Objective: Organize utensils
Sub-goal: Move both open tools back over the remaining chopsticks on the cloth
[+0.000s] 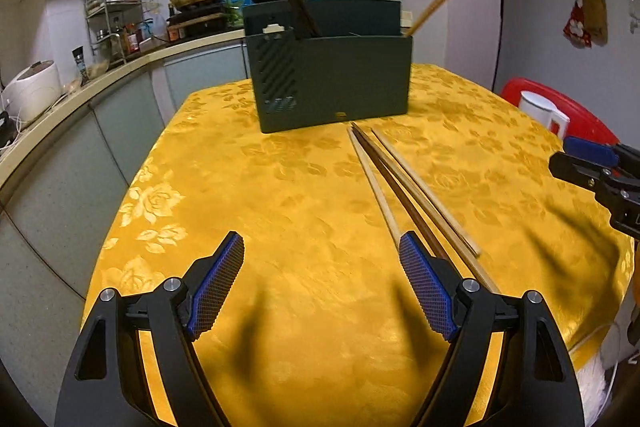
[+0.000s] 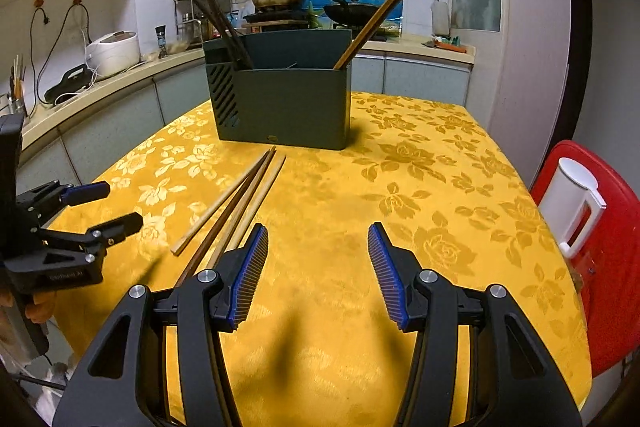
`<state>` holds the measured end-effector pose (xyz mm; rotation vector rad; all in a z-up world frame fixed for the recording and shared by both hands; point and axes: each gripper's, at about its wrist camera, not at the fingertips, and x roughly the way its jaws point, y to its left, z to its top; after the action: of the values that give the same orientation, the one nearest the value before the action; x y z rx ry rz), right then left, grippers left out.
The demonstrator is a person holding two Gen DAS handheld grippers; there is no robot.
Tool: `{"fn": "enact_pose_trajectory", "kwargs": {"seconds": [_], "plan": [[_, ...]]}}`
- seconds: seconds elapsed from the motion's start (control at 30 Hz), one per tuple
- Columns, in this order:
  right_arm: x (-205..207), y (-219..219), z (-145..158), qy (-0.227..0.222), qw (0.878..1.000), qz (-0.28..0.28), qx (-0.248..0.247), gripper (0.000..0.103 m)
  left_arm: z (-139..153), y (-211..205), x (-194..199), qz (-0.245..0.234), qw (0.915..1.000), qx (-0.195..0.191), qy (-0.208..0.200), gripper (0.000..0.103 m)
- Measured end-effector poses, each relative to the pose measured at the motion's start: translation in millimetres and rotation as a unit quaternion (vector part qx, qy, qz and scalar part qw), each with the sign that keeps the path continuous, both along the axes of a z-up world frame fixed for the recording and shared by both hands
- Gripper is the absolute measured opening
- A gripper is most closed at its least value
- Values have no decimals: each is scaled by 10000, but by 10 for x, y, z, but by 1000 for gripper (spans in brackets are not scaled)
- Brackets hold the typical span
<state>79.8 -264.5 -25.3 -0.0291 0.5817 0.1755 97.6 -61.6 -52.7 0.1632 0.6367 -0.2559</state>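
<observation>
Both tools — left (image 1: 322, 247), right (image 2: 318, 237) — released over bare tablecloth (image 2: 400, 187); chopsticks (image 2: 240, 199) between them.

A yellow floral cloth (image 1: 280, 187) covers the surface (image 2: 440, 187). A dark green holder (image 1: 336, 83) stands toward its far side, and four loose chopsticks (image 1: 400, 183), light and dark, lie bunched on the cloth just in front of the holder.
</observation>
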Motion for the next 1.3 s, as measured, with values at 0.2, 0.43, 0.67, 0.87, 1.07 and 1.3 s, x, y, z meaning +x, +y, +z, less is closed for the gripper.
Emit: {"fn": "enact_pose_trajectory", "kwargs": {"seconds": [0.2, 0.43, 0.67, 0.87, 1.07, 1.3], "plan": [[-34, -2, -3, -33, 10000, 9, -19, 51, -86, -121, -22, -208, 9997, 81, 105, 66], [-45, -18, -12, -24, 10000, -8, -8, 51, -152, -226, 52, -386, 9987, 34, 328, 66], [-46, -20, -18, -16, 10000, -3, -8, 51, -241, -322, 197, -377, 9970, 372, 561, 66], [-33, 11, -69, 85, 10000, 41, -1, 51, -240, -306, 237, -335, 9963, 435, 656, 63], [15, 135, -160, 275, 9992, 296, -66, 51, -229, -119, 324, -55, 9967, 369, 726, 56], [110, 329, -305, 575, 9965, 586, -150, 51, -236, -26, 360, -18, 9965, 195, 810, 54]]}}
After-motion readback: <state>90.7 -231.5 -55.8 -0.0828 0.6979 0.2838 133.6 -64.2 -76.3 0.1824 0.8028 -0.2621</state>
